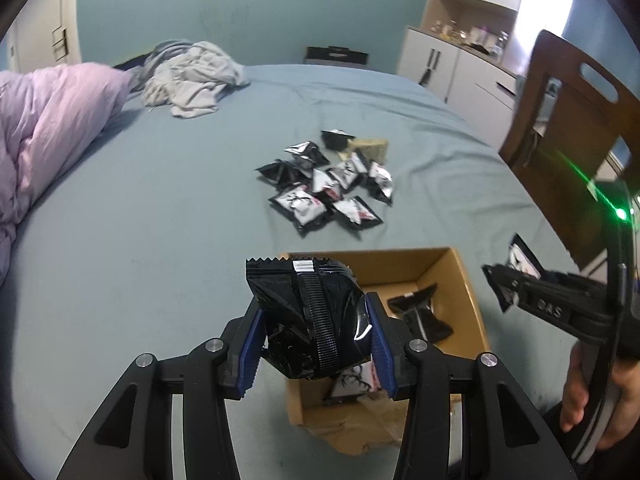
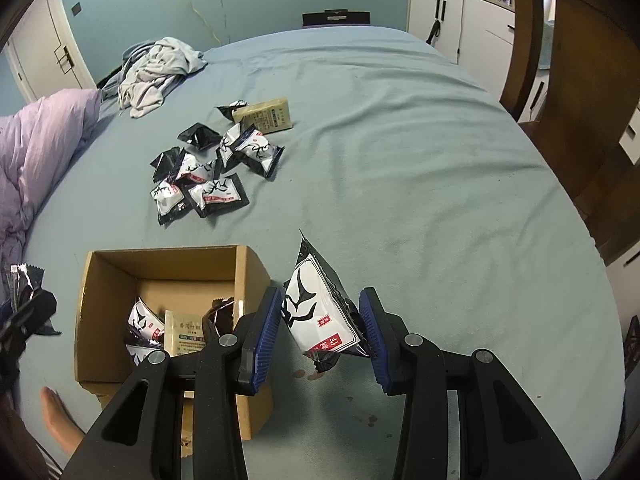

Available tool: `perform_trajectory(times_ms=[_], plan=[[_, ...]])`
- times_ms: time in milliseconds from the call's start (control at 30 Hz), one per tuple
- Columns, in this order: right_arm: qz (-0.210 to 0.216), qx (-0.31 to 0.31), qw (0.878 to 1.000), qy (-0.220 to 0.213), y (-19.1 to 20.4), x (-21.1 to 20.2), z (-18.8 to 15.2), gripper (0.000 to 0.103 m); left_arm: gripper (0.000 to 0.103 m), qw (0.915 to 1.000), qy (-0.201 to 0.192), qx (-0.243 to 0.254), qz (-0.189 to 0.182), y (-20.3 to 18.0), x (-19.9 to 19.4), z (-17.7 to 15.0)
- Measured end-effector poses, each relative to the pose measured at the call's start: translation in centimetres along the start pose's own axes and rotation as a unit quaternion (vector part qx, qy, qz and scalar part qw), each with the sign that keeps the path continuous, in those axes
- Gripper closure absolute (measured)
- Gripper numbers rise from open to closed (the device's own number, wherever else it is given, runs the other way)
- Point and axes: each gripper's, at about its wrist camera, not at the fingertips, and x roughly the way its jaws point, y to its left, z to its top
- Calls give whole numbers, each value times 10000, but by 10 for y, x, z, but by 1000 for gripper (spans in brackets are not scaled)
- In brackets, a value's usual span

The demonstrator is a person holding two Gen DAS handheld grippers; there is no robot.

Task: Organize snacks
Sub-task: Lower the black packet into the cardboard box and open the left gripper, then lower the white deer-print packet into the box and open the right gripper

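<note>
Left gripper (image 1: 316, 336): pinching a black snack pack (image 1: 316, 312), above the near-left edge of the box (image 1: 460, 280).
Right gripper (image 2: 320, 332): pinching a white snack pack (image 2: 320, 312), just past the box's 3 o'clock side.
Snack pile (image 1: 324, 184): on the bed (image 1: 160, 240), at the box's 12 o'clock.
Risk: letting go here, either pack may hit the rim and land outside.
Risk: both grippers going in together may bump.

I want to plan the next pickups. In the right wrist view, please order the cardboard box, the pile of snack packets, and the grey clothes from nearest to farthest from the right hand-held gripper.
1. cardboard box: just left of the right hand-held gripper.
2. pile of snack packets: mid-bed, beyond the box.
3. grey clothes: far left, near the wall.
</note>
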Motion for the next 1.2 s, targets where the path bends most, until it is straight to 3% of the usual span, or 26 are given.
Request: perform_trajectory(times_ms=[600,733,867,967,1033,1200], plan=[[-17,-225,9997,-6,7,0,-2,64,55,9951,951,286,7,-21,43,-27],[-4,-252,9997,9,8,0,-3,64,48,9945,994,340,-40,-24,44,-27],[-6,-300,9995,-2,9,-1,-2,64,43,9947,950,380,-60,-25,41,-25],[-1,-349,9994,-14,10,-1,-3,64,31,9966,744,241,-240,-22,31,-19],[43,-405,9992,-39,12,-2,-3,64,20,9987,480,120,-118,-18,21,-14],[441,-717,9964,-43,25,-5,-7,64,20,9998,53,-168,3,0,4,-2]])
